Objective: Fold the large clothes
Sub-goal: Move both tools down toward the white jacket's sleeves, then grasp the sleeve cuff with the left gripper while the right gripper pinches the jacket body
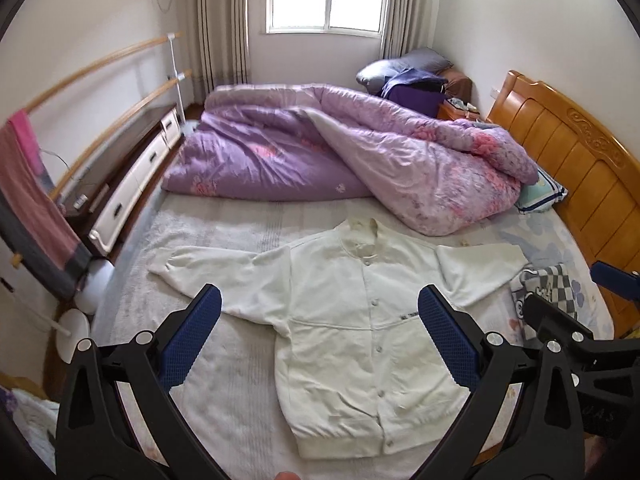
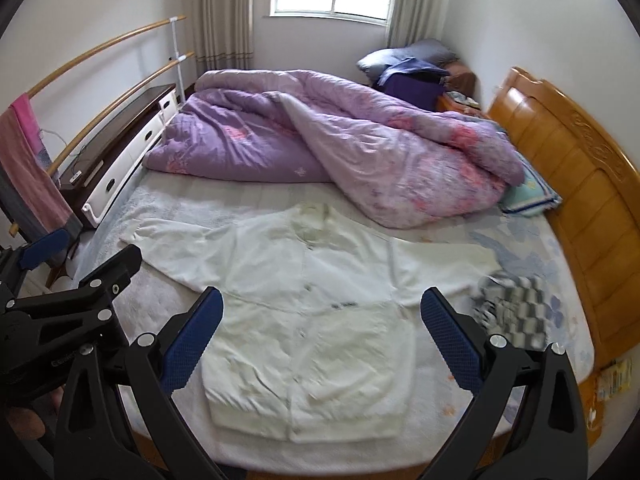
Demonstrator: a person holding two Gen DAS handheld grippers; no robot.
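White jacket (image 1: 352, 320) lies flat and buttoned on the bed (image 1: 224, 240), sleeves spread, just in front of the purple quilt (image 1: 320, 152). Left gripper (image 1: 320, 312) and right gripper (image 2: 322, 312) both hover over it, spread wide and holding nothing.

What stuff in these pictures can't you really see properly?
- Small dark label on the white jacket: too small to read in the left wrist view, blurred in the right.
- Checkered cloth: smeared by blur in the right wrist view; partly behind the right gripper in the left.
- Pillow: mostly under the purple quilt.
- Jacket hem corner: behind the left gripper's fingers.
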